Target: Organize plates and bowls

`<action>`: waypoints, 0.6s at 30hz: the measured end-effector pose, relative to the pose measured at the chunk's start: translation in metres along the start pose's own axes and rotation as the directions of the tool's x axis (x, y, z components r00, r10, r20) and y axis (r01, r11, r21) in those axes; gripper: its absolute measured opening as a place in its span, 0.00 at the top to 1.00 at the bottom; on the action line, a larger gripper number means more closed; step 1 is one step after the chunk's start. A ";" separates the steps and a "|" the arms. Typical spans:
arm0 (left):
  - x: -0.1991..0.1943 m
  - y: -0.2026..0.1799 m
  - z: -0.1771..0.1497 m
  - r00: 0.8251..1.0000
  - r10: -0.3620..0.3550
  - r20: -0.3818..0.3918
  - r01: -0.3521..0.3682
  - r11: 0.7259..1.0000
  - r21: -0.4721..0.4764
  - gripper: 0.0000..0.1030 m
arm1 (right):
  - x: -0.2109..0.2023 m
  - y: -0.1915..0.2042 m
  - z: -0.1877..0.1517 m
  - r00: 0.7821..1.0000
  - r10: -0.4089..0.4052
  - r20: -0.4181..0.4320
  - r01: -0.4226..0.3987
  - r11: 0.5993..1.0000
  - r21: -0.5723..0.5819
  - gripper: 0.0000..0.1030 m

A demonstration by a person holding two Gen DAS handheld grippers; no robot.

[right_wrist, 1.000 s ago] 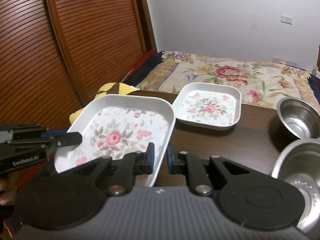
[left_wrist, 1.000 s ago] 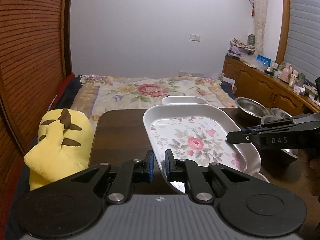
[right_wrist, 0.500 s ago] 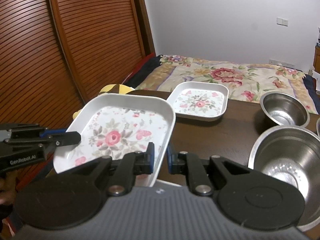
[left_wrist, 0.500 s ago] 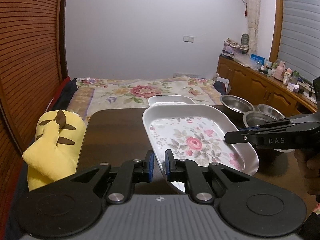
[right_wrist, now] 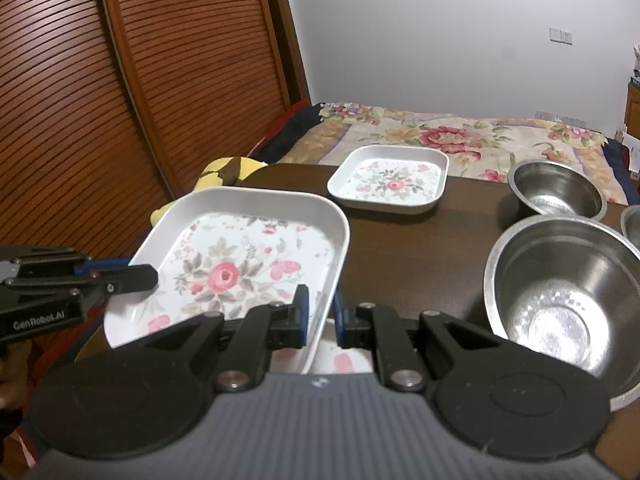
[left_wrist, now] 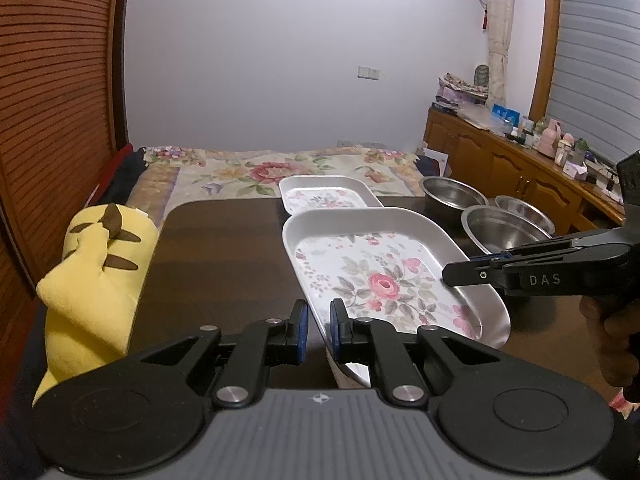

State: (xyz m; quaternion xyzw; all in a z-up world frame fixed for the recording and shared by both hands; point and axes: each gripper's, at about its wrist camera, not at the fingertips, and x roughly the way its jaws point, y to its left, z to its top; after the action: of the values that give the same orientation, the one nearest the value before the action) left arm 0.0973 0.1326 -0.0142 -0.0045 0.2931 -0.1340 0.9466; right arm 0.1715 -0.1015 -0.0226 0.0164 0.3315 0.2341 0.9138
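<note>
Plate [left_wrist: 384,276] large, floral — rim clenched by left gripper [left_wrist: 318,330] and right gripper [right_wrist: 320,320] on opposite sides; smaller plate [right_wrist: 390,184] ahead of both, nearer right.

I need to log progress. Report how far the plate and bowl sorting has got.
Nothing looks stacked yet. In hand: the large floral plate, lifted, gripped on opposite rims by the left gripper and right gripper. Left: the small floral plate and three separate steel bowls on the table.
</note>
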 end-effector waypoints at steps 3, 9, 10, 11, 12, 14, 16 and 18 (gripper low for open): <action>0.002 -0.003 -0.004 1.000 -0.003 -0.012 0.003 1.000 0.001 0.88 | 0.000 -0.002 -0.005 1.000 0.001 -0.002 -0.001 1.000 0.010 0.86; 0.004 -0.009 -0.010 1.000 -0.016 -0.024 0.016 1.000 0.002 0.88 | -0.001 -0.006 -0.013 1.000 0.000 -0.009 0.000 1.000 0.024 0.86; 0.005 -0.009 -0.011 1.000 -0.017 -0.026 0.017 1.000 0.004 0.88 | -0.002 -0.007 -0.014 1.000 -0.001 -0.008 0.001 1.000 0.026 0.86; 0.005 -0.010 -0.012 0.999 -0.017 -0.028 0.017 1.000 0.005 0.88 | -0.002 -0.008 -0.016 1.000 -0.002 -0.008 0.002 1.000 0.029 0.86; 0.005 -0.011 -0.013 0.999 -0.018 -0.031 0.019 1.000 0.007 0.88 | -0.002 -0.008 -0.017 1.000 -0.003 -0.008 0.003 1.000 0.030 0.86; 0.006 -0.012 -0.016 0.999 -0.020 -0.036 0.020 1.000 0.008 0.88 | -0.003 -0.009 -0.021 1.000 -0.005 -0.012 0.005 0.999 0.033 0.86; 0.008 -0.013 -0.018 0.999 -0.023 -0.044 0.023 1.000 0.006 0.88 | -0.003 -0.010 -0.024 1.000 -0.007 -0.016 0.007 0.999 0.033 0.86; 0.010 -0.013 -0.021 0.998 -0.026 -0.051 0.026 1.000 0.004 0.88 | -0.002 -0.011 -0.027 1.000 -0.008 -0.021 0.009 0.999 0.035 0.86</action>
State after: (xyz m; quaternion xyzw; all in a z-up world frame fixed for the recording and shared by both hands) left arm 0.0899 0.1189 -0.0357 -0.0028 0.3169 -0.1471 0.9370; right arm 0.1584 -0.1156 -0.0445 0.0287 0.3452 0.2243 0.9109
